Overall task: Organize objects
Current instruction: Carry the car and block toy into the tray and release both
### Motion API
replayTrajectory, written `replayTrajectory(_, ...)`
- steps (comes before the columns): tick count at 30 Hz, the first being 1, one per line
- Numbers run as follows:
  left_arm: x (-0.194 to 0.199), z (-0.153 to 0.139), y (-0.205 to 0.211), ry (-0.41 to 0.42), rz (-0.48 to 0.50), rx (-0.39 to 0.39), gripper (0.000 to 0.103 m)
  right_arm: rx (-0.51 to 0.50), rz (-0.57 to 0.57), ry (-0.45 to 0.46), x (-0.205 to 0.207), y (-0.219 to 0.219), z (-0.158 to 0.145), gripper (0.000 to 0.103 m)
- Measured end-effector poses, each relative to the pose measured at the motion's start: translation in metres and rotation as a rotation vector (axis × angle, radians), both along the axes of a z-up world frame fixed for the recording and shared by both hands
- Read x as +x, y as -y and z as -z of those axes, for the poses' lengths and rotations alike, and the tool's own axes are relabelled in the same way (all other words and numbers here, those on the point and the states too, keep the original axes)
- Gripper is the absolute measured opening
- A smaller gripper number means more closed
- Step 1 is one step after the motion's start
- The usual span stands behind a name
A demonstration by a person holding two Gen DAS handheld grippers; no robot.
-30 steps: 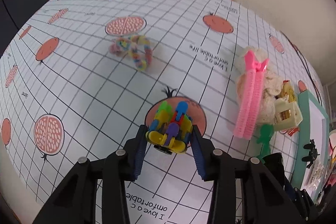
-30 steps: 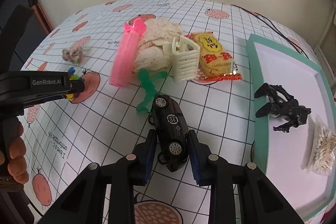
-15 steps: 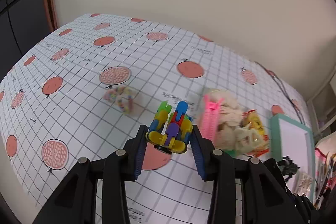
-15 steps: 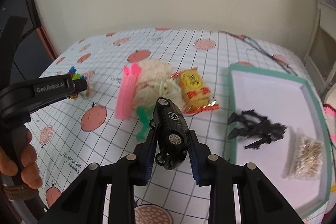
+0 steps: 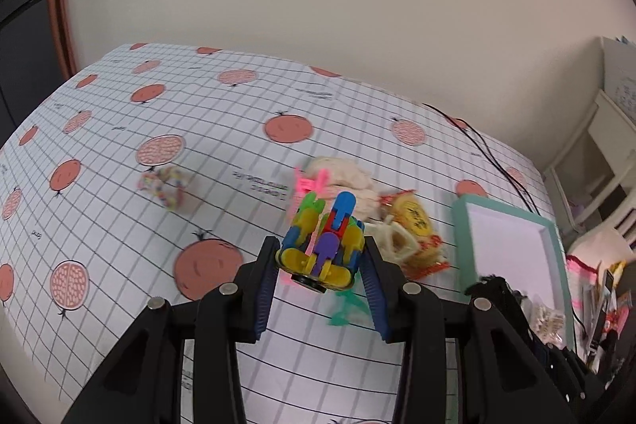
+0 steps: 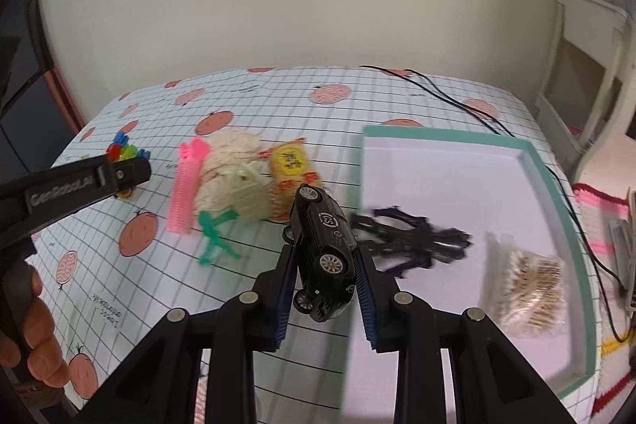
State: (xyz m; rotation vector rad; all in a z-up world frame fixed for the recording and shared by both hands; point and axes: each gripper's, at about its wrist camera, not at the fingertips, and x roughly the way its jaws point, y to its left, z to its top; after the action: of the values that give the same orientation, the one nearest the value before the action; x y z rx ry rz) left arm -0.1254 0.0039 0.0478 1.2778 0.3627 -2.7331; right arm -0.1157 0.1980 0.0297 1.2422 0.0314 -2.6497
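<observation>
My left gripper (image 5: 321,259) is shut on a multicoloured block toy (image 5: 322,242) and holds it above the table. My right gripper (image 6: 326,261) is shut on a black toy car (image 6: 325,249), lifted over the left edge of the teal-rimmed tray (image 6: 554,193). Inside the tray lie a black spider toy (image 6: 413,239) and a bag of cotton swabs (image 6: 528,289). From the right wrist view, the left gripper (image 6: 119,171) with the block toy (image 6: 123,150) hangs at the left.
On the pomegranate-print tablecloth (image 5: 119,225) lie a pink comb (image 6: 183,193), a cream cloth heap (image 6: 226,161), a white toy basket (image 6: 248,197), a yellow snack packet (image 6: 290,165), a green figure (image 6: 214,237) and a pastel bead bracelet (image 5: 165,183). A black cable (image 6: 445,94) crosses the far right corner.
Both grippers have risen from the table with their toys and swung right. The black car now hangs at the tray's left edge; the block toy is above the pink comb area.
</observation>
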Motion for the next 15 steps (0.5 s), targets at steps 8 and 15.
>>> replayTrajectory(8,0.003,0.002,-0.045,0.016,0.120,0.020,0.042,-0.007,0.091,0.026,0.000,-0.047,0.003,0.031)
replayTrajectory(15,0.012,0.003,-0.091,-0.001,0.246,-0.022,0.042,-0.027,0.158,0.045,0.001,-0.083,0.006,0.031)
